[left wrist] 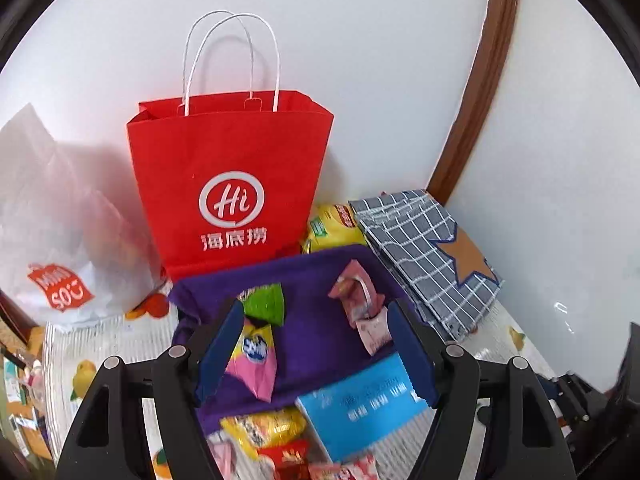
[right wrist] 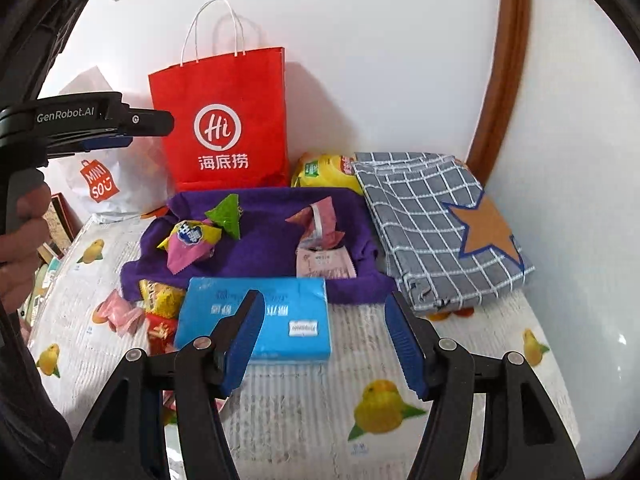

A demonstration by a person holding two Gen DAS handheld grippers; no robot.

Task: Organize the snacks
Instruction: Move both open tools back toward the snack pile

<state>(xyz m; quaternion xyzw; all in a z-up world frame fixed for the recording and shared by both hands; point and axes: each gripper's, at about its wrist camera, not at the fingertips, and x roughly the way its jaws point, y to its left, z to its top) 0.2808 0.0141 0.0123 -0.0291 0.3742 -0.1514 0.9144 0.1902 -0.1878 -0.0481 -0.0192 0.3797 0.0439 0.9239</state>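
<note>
Snacks: scattered on a purple cloth (right wrist: 256, 240) and just in front of it on the fruit-print table cover (right wrist: 304, 412); none bagged yet, by the look of it.
White plastic bag (right wrist: 100, 184): far left against the wall, slumped; likely set aside.
Left gripper (right wrist: 124, 142): raised at the left in the right wrist view, held by a hand (right wrist: 20, 240); in its own view (left wrist: 318, 344) jaws roughly half apart over the cloth, nothing between the pads.
Red paper bag (right wrist: 224, 120): upright against the wall behind the cloth, mouth up; probably the container meant for sorting.
Small wrappers: green packet (right wrist: 226, 214) and pink-yellow candy (right wrist: 190, 242) on the cloth's left part; pink sachets (right wrist: 320, 236) toward its right; yellow and red packets (right wrist: 160, 308) off the front-left corner.
Blue tissue pack (right wrist: 256, 316): flat, overlapping the cloth's front edge, nearest the right jaws.
Right gripper (right wrist: 328, 344): about half open, empty, poised just above and in front of the blue pack; seemingly lined up for a grasp.
Yellow chip bag (right wrist: 326, 170): wedged behind the cloth, beside the red bag.
Checked fabric (right wrist: 436, 224): folded at far right with an orange star patch, beside the cloth.
</note>
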